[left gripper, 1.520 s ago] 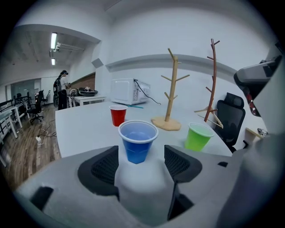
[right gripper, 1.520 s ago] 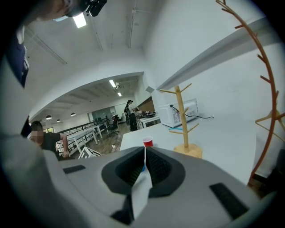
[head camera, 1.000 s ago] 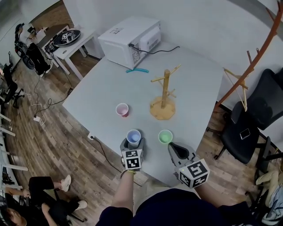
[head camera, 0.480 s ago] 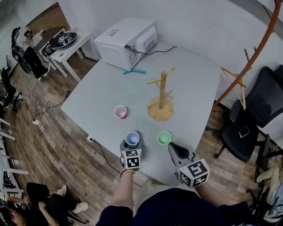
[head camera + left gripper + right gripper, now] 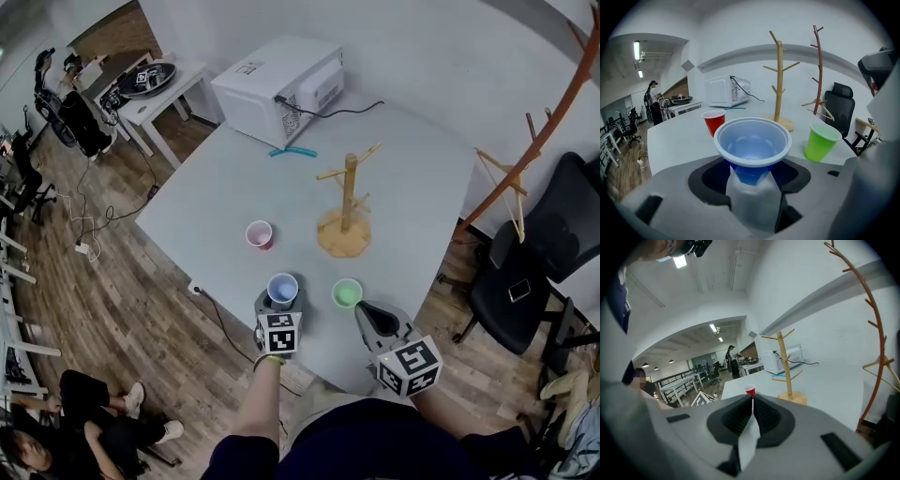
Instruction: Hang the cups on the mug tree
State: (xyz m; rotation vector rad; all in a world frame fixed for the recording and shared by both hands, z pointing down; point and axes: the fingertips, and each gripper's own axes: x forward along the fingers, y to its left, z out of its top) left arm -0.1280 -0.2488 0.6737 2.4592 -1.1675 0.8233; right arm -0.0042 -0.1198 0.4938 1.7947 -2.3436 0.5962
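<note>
On the white table (image 5: 412, 187), nearer than the microwave (image 5: 277, 89) and wooden mug tree (image 5: 349, 202), the left gripper (image 5: 279, 307), jaws just closing but not yet gripping, straddles the upright blue cup (image 5: 282, 288), the right gripper (image 5: 368, 314) is clenched empty beside the green cup (image 5: 349, 293), and the red cup (image 5: 259, 232) stands apart.

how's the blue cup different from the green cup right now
The blue cup stands between the jaws of the left gripper, which have just been closing; the green cup stands free, with no gripper around it. One is blue, the other bright green. The green cup sits to the blue cup's right, nearer the mug tree. Both stand upright, mouth up, on the white table, neither hung yet.
</note>
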